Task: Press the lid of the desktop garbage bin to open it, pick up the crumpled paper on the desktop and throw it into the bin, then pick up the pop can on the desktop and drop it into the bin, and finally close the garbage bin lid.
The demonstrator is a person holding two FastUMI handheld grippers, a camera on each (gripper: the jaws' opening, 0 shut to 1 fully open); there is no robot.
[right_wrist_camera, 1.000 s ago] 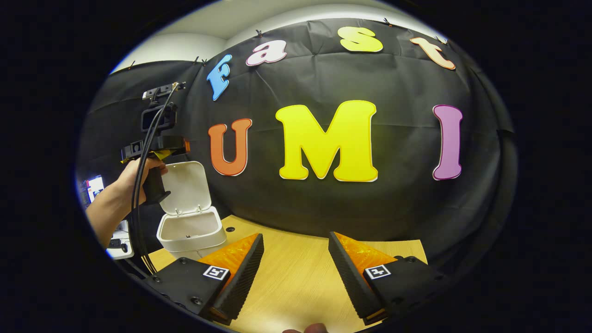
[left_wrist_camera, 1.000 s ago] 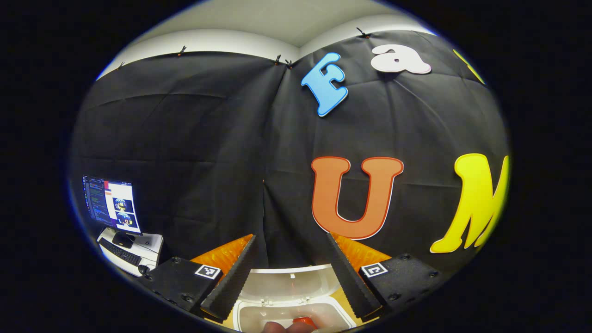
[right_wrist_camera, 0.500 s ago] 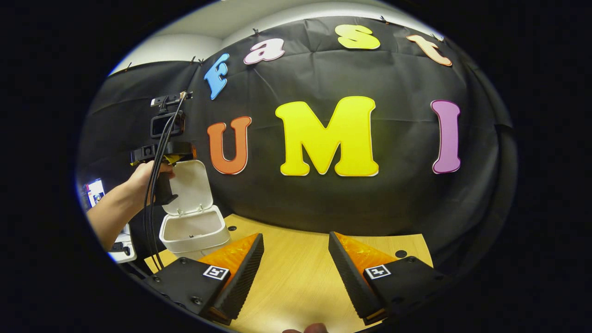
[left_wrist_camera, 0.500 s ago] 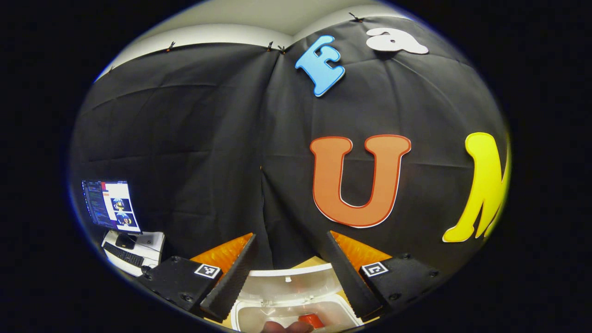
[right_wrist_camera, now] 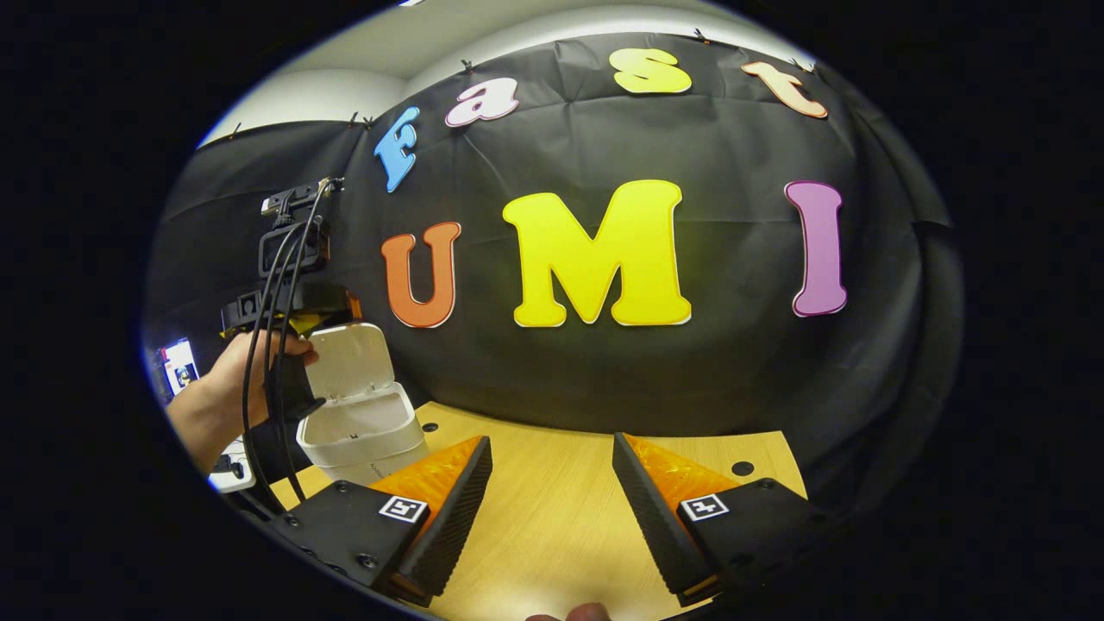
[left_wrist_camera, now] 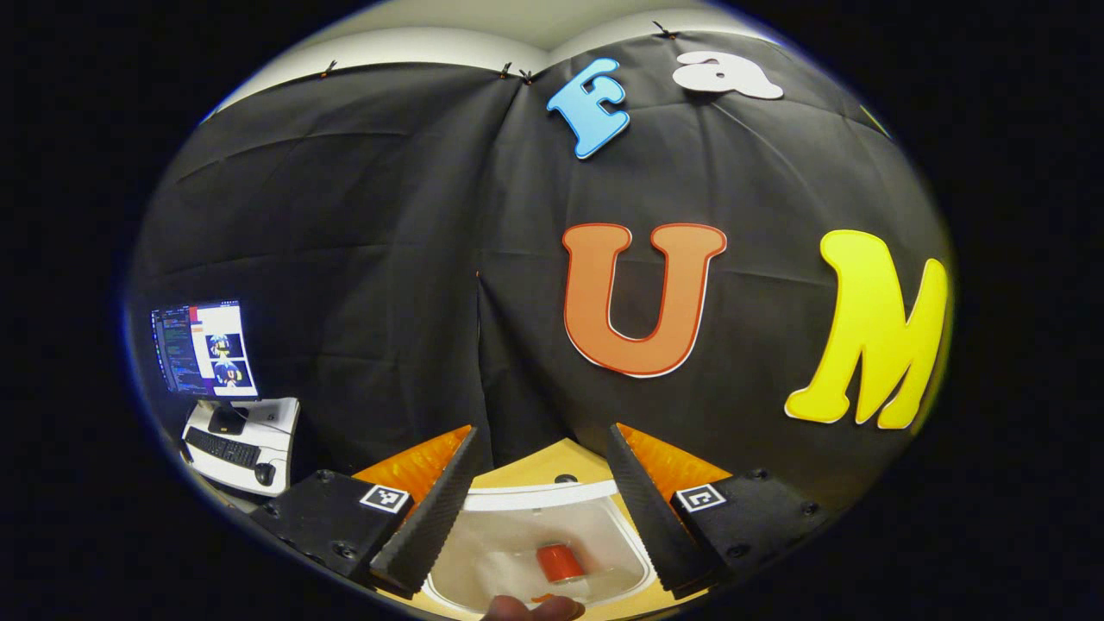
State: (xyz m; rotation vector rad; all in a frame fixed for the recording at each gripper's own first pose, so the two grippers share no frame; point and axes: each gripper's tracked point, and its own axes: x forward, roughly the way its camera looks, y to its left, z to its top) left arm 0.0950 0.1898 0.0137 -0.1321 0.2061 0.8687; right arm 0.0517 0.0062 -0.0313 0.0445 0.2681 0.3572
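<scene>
The white bin [right_wrist_camera: 362,431] stood at the surface's [right_wrist_camera: 552,509] left end, its lid [right_wrist_camera: 349,360] tipped further forward than half a second before, half closed. Inside lay the orange can [left_wrist_camera: 559,561] beside crumpled paper [left_wrist_camera: 504,569]. The left tool [left_wrist_camera: 539,483] hung above, fingers apart; the right tool [right_wrist_camera: 552,496] was spread too.

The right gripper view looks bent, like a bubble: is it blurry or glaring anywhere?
Right gripper view: table edge curves from the fisheye lens, bin sharp, no glare. Left gripper view: same bulge, the can in the bin crisp, monitor bright.
</scene>
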